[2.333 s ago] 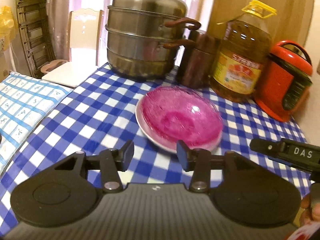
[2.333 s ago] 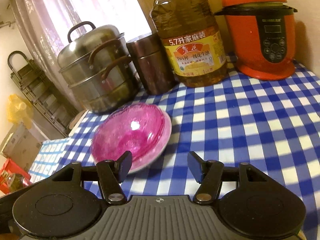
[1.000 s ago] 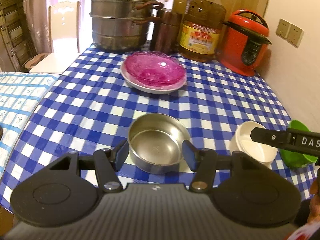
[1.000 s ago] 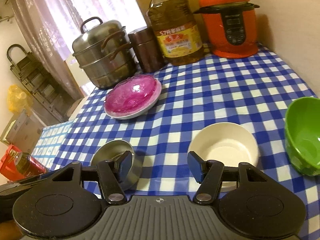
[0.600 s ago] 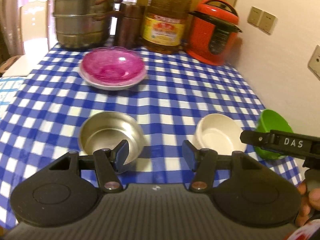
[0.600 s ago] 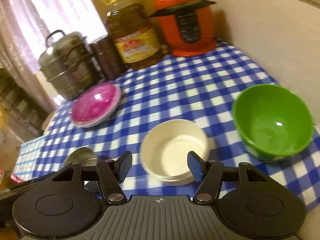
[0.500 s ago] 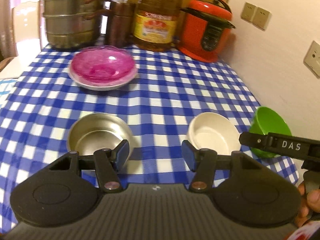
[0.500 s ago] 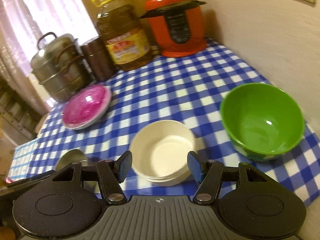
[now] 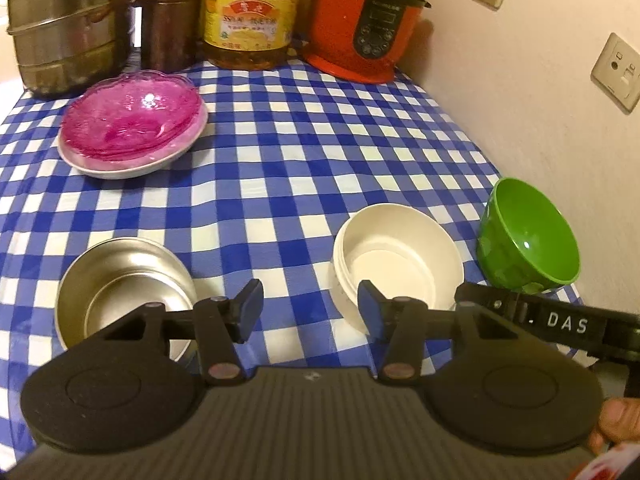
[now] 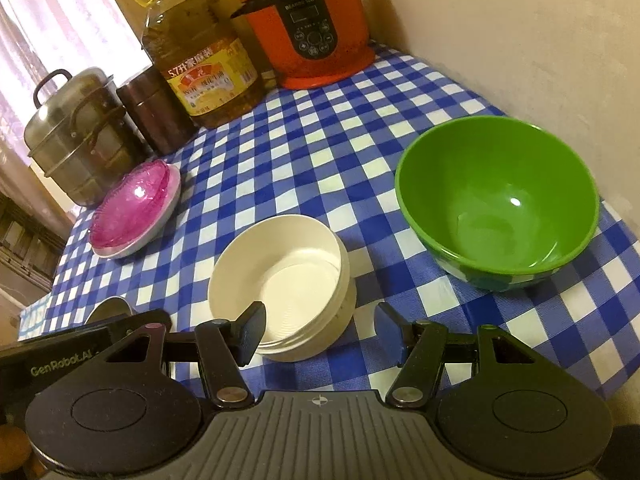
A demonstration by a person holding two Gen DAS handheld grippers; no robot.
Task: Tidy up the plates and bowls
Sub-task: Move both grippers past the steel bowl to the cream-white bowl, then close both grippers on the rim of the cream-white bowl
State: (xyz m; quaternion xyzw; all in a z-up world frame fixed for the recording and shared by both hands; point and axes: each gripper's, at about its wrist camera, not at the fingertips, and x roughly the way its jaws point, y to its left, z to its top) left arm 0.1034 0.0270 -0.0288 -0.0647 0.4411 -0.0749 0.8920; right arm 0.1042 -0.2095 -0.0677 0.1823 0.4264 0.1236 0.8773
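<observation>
On the blue checked table, a steel bowl [image 9: 120,280] sits front left, a cream bowl [image 9: 396,256] front centre and a green bowl [image 9: 528,232] front right. Pink glass plates [image 9: 132,120] are stacked on a white plate [image 9: 120,168] further back. My left gripper [image 9: 310,310] is open and empty, low between the steel and cream bowls. My right gripper [image 10: 320,334] is open and empty, just in front of the cream bowl [image 10: 280,276], with the green bowl [image 10: 496,196] to its right. The pink stack [image 10: 132,196] lies far left.
Along the back stand a steel steamer pot [image 9: 68,24], a brown canister [image 9: 170,16], an oil bottle [image 9: 250,12] and a red pressure cooker [image 9: 360,24]. A wall [image 9: 540,80] with sockets borders the right side. The table's front edge is near both grippers.
Both grippers have drawn back from the pink plates and swung right. The steel, cream and green bowls have come into view. Both grippers stay open.
</observation>
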